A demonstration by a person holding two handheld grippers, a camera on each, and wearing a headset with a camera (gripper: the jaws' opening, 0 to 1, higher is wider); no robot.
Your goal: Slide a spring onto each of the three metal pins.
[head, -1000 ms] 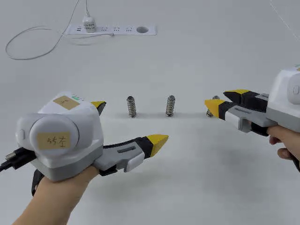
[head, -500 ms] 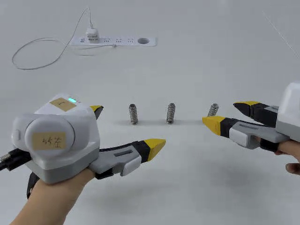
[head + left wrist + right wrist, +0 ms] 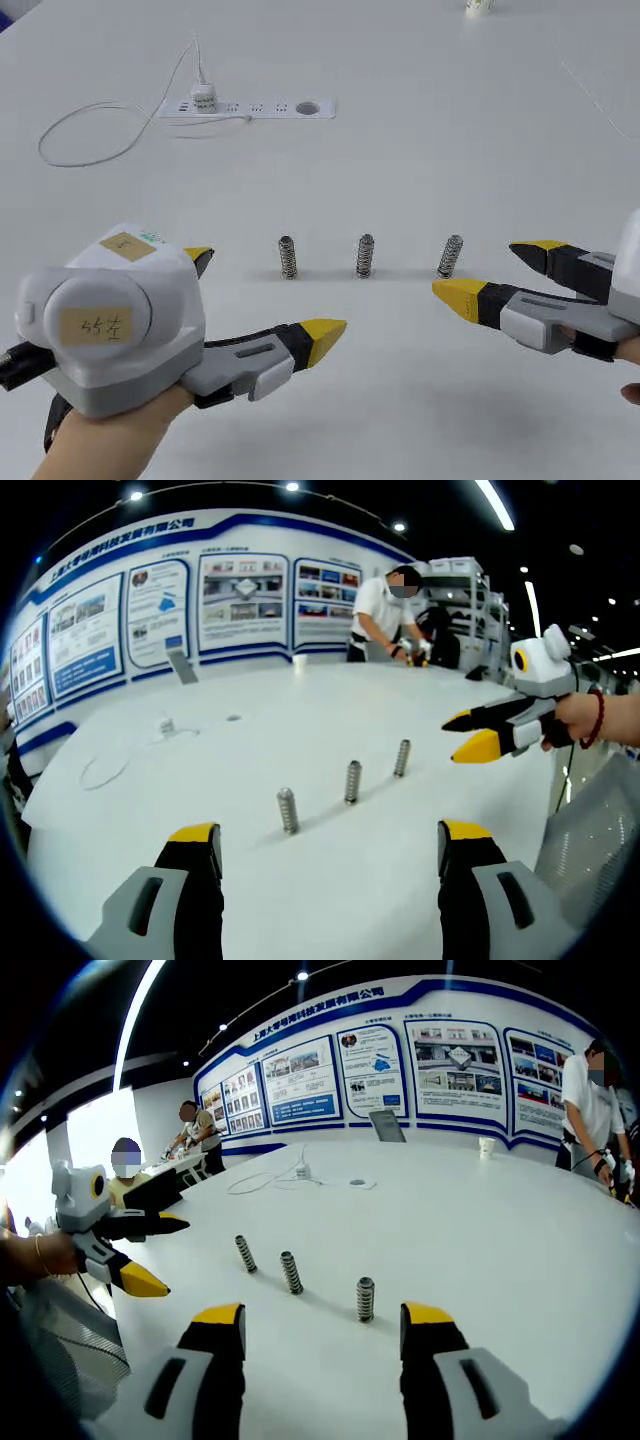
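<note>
Three springs (image 3: 365, 256) stand upright mid-frame on the tabletop (image 3: 430, 160). Left gripper (image 3: 262, 297), lower left, and right gripper (image 3: 495, 270), right edge: both jaws spread.

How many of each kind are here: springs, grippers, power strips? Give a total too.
Springs: 3
Grippers, left gripper and right gripper: 2
Power strip: 1
Total: 6

The white table (image 3: 430, 400) bears three upright springs (image 3: 365, 256) in a spaced row — and, well behind them, a power strip (image 3: 250, 107) with its looped cable (image 3: 90, 140).
</note>
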